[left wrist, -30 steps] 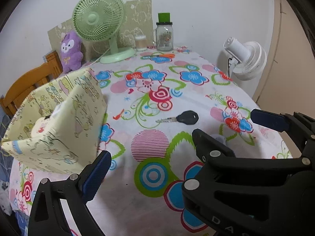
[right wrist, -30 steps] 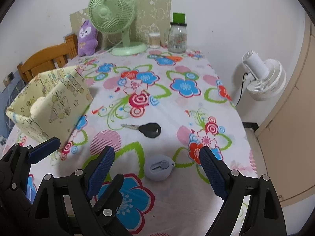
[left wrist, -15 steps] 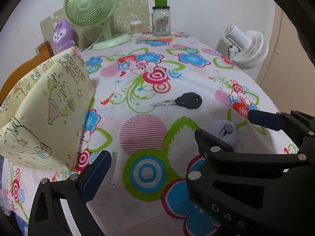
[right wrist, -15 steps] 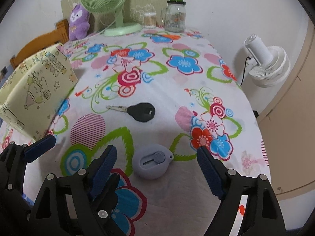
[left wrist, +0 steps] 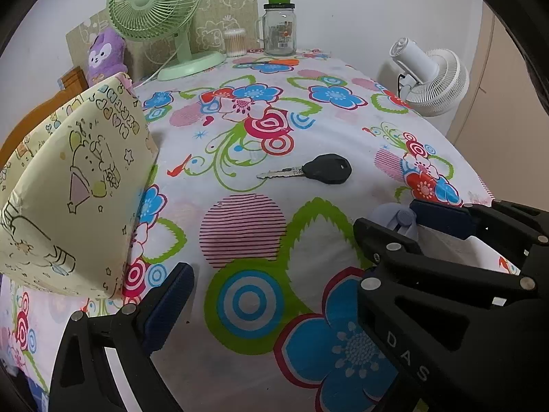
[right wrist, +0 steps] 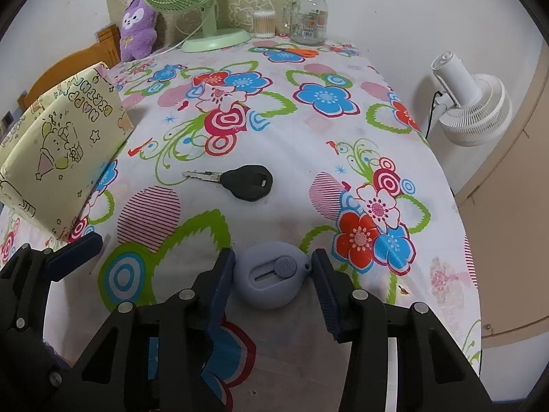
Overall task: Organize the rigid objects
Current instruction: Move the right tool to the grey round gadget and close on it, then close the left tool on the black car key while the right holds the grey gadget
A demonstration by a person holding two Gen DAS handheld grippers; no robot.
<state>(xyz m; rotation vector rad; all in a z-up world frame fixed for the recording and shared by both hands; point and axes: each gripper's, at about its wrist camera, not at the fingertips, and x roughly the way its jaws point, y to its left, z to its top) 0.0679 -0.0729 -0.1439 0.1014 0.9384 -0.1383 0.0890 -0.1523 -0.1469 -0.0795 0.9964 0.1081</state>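
Note:
A grey oval cutter with a round slider lies on the flowered tablecloth near the front edge. My right gripper is shut on it, a blue pad pressing each side. The left wrist view shows only a sliver of the cutter behind the right gripper's black frame. A black-headed key rests just beyond it, blade pointing left. My left gripper stands open over bare cloth to the left, nothing between its fingers. A yellow paper-covered box stands at the left.
At the table's far end stand a green desk fan, a glass jar with a green lid, a cotton-swab tub, a purple plush and orange scissors. A white fan stands off the right edge.
The right gripper's jaws have closed from wide apart onto the grey cutter. Both grippers came lower and closer to the cloth during the first half second.

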